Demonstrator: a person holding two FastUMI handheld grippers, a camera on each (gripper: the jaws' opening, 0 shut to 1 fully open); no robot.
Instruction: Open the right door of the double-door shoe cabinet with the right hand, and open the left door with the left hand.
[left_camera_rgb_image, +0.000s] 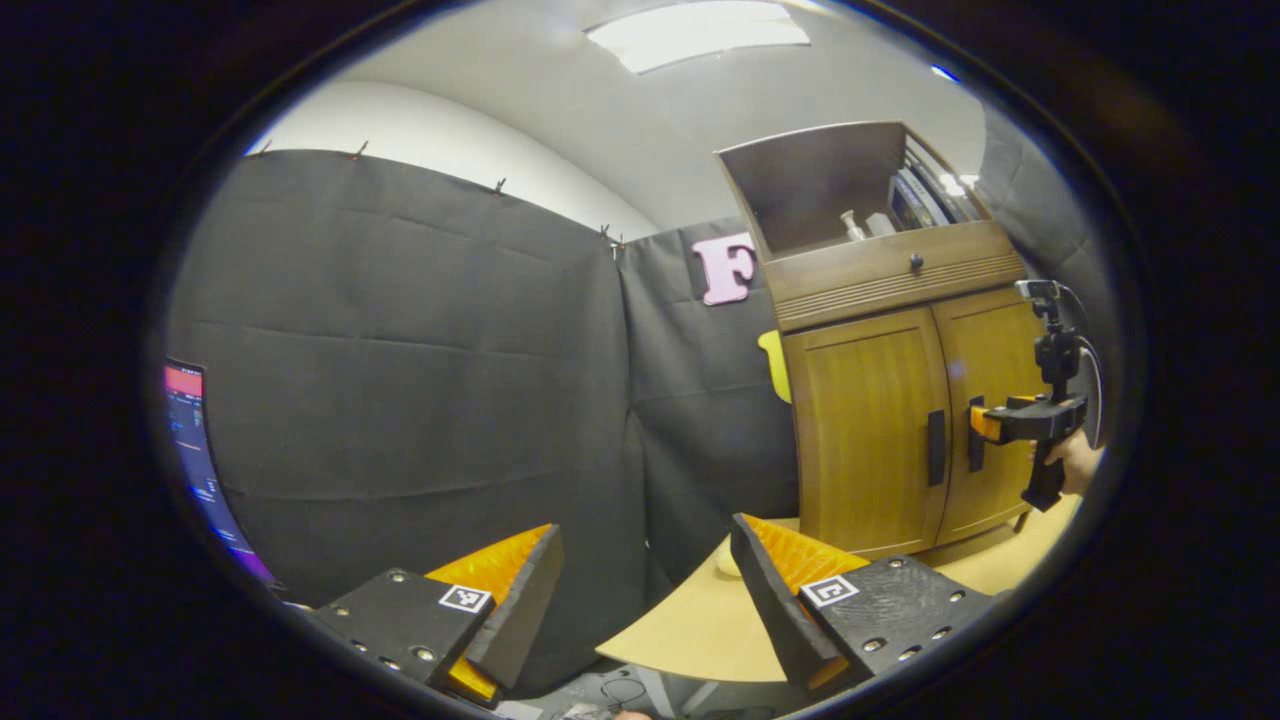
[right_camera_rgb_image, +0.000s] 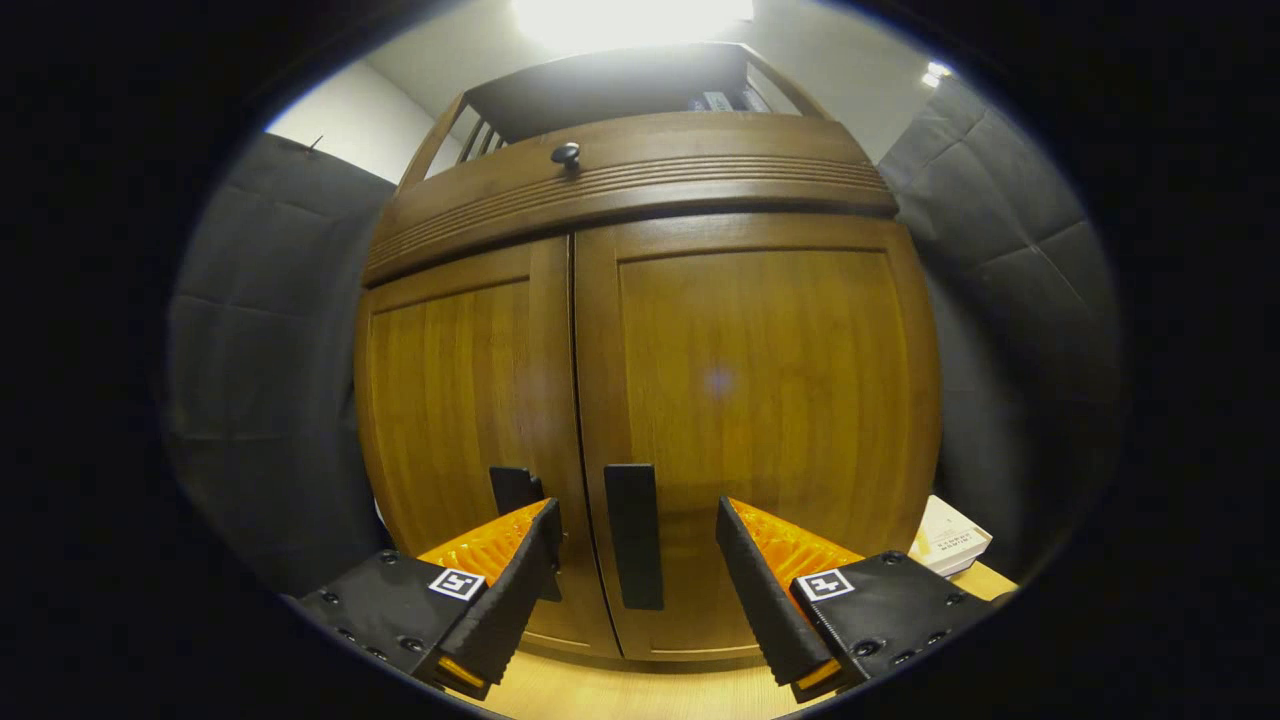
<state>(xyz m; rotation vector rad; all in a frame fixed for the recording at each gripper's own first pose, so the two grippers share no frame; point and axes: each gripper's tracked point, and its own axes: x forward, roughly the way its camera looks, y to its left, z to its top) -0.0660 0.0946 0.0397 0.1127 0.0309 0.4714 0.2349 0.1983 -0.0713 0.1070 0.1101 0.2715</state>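
The shoe cabinet (right_camera_rgb_image: 650, 400) is seen close up in the right gripper view, standing on a pale wooden table (right_camera_rgb_image: 620, 695). Both doors are shut: the left door (right_camera_rgb_image: 450, 400) and the right door (right_camera_rgb_image: 760, 400) meet at a thin centre seam. Two dark upright handles are mounted either side of that seam, the left handle (right_camera_rgb_image: 515, 488) partly hidden behind a finger, the right handle (right_camera_rgb_image: 634, 535) fully shown. The right gripper (right_camera_rgb_image: 638, 570) is held with its jaws wide apart, the right handle framed between them, nothing yet gripped; whether the fingers touch the door cannot be told. A small dark knob (right_camera_rgb_image: 566, 154) is fixed on the band above the doors. A pale box (right_camera_rgb_image: 948, 540) lies on the table beside the cabinet; its printing is too small to be read.

In the left gripper view, the left gripper (left_camera_rgb_image: 645, 575) is held well back from the cabinet (left_camera_rgb_image: 890, 400), jaws wide and empty. The right gripper (left_camera_rgb_image: 985, 425) is seen at the door handles, held by a hand (left_camera_rgb_image: 1075, 462). A lit screen (left_camera_rgb_image: 195, 450) is glimpsed at the left edge.
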